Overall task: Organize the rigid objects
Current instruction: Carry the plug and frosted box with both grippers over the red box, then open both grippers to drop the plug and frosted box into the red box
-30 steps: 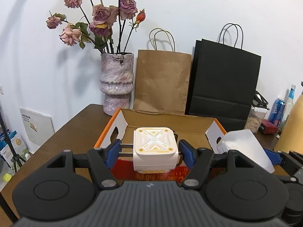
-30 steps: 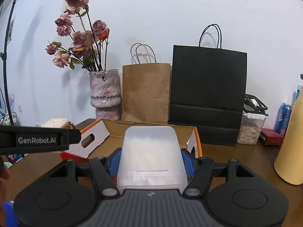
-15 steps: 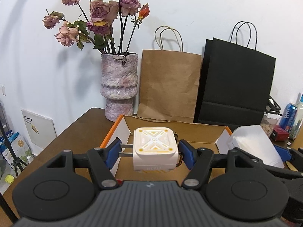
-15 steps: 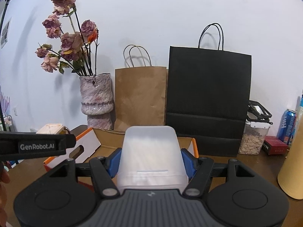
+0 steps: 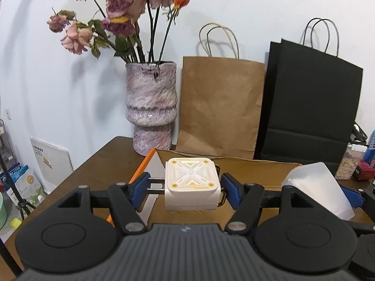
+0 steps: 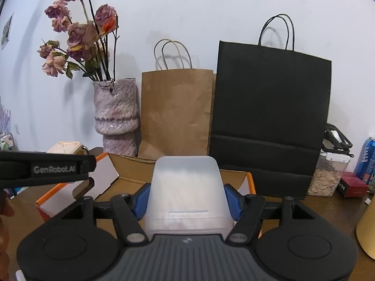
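Moved: both tools carried forward over the cardboard box [image 5: 253, 171]
Left tool [image 5: 185, 188]: I grip rigid white cube [image 5: 191, 183] by its sides
Right tool [image 6: 187, 200]: clamps light, slick translucent tub [image 6: 187, 187]

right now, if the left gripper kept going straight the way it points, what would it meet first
Likely the open cardboard box just ahead and below; the left gripper is shut on the white cube. Depth is unclear; the brown paper bag stands beyond.

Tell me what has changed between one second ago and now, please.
Both tools came forward over the cardboard box, toward the vase and the paper bags at the wall, which now look nearer. Nothing was let go or taken: the left tool still clamps the white cube, and the right tool still clamps the clear plastic container.
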The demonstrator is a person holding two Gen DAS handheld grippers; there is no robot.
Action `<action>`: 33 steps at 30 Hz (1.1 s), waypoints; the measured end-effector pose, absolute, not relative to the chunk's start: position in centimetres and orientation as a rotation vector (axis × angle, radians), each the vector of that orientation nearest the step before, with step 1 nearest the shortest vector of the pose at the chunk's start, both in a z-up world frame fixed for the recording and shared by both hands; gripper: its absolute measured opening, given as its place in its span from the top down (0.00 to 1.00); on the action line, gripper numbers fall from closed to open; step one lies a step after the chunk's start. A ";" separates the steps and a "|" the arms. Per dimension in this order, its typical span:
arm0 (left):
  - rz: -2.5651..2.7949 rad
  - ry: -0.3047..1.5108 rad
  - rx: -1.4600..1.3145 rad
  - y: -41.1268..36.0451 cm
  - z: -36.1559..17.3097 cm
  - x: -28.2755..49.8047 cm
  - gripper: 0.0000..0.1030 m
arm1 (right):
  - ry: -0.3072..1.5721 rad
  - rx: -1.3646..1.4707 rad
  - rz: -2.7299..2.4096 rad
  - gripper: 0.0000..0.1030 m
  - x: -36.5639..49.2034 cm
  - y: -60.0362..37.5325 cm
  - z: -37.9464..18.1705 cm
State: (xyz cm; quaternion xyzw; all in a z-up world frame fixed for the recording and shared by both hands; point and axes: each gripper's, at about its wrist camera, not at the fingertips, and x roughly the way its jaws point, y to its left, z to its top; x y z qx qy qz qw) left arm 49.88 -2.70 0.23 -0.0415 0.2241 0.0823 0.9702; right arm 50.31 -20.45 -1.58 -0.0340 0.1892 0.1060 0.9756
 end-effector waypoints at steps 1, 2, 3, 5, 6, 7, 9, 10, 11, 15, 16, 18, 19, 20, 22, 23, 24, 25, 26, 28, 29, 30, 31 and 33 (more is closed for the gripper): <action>0.170 0.454 -0.084 -2.6 0.1 50.1 0.34 | 0.382 -0.068 0.217 0.37 50.6 -20.4 -1.7; 0.173 0.456 -0.084 -2.6 -0.1 50.4 0.34 | 0.382 -0.068 0.220 0.37 50.7 -20.3 -1.8; 0.174 0.459 -0.086 -2.5 -0.2 50.7 0.34 | 0.382 -0.067 0.224 0.37 50.9 -20.2 -2.0; 0.175 0.462 -0.087 -2.4 -0.4 51.0 0.34 | 0.384 -0.066 0.231 0.37 51.3 -20.1 -2.2; 0.177 0.462 -0.086 -2.3 -0.5 51.1 0.34 | 0.387 -0.066 0.232 0.37 51.5 -20.0 -2.4; 0.180 0.464 -0.085 -2.3 -0.6 51.3 0.34 | 0.391 -0.065 0.233 0.37 51.7 -19.9 -2.5; 0.188 0.467 -0.081 -2.3 -0.8 51.7 0.34 | 0.401 -0.062 0.234 0.37 52.1 -19.8 -2.8; 0.190 0.472 -0.079 -2.3 -1.0 51.9 0.34 | 0.405 -0.062 0.232 0.37 52.3 -19.7 -3.0; 0.191 0.479 -0.076 -2.4 -1.2 52.2 0.34 | 0.415 -0.063 0.225 0.37 52.4 -19.7 -3.1; 0.198 0.491 -0.062 -2.6 -1.8 52.8 0.34 | 0.430 -0.059 0.224 0.37 52.8 -19.7 -3.6; 0.199 0.496 -0.059 -2.6 -2.0 52.9 0.34 | 0.433 -0.060 0.222 0.37 52.9 -19.6 -3.7; 0.199 0.503 -0.057 -2.6 -2.2 53.1 0.34 | 0.440 -0.061 0.219 0.37 53.0 -19.7 -3.9; 0.201 0.506 -0.055 -2.5 -2.3 53.2 0.34 | 0.442 -0.061 0.216 0.37 53.0 -19.7 -4.0; 0.202 0.509 -0.054 -2.5 -2.4 53.3 0.34 | 0.444 -0.063 0.213 0.37 53.1 -19.6 -4.0; 0.201 0.518 -0.054 -2.4 -2.5 53.4 0.34 | 0.448 -0.066 0.209 0.37 53.1 -19.6 -4.1; 0.199 0.523 -0.054 -2.4 -2.5 53.4 0.34 | 0.451 -0.067 0.209 0.37 53.1 -19.6 -4.1; 0.199 0.528 -0.053 -2.5 -2.5 53.5 0.34 | 0.456 -0.068 0.209 0.37 53.2 -19.6 -4.1; 0.198 0.534 -0.048 -2.5 -2.5 53.5 0.33 | 0.464 -0.069 0.208 0.37 53.3 -19.6 -4.2; 0.196 0.537 -0.043 -2.6 -2.6 53.5 0.31 | 0.475 -0.068 0.206 0.37 53.4 -19.6 -4.3; 0.205 0.540 -0.034 -2.8 -2.6 53.5 0.13 | 0.496 -0.066 0.196 0.25 53.6 -19.7 -4.5; 0.216 0.537 -0.029 -2.8 -2.6 53.4 0.01 | 0.499 -0.063 0.189 0.16 53.7 -19.8 -4.5; 0.234 0.532 -0.021 -2.8 -2.6 53.4 0.00 | 0.497 -0.063 0.180 0.03 53.7 -19.8 -4.5; 0.245 0.532 -0.019 -2.7 -2.6 53.4 0.00 | 0.491 -0.066 0.171 0.01 53.6 -19.9 -4.5; 0.245 0.539 -0.031 -2.4 -2.6 53.5 0.00 | 0.485 -0.068 0.154 0.00 53.6 -20.0 -4.4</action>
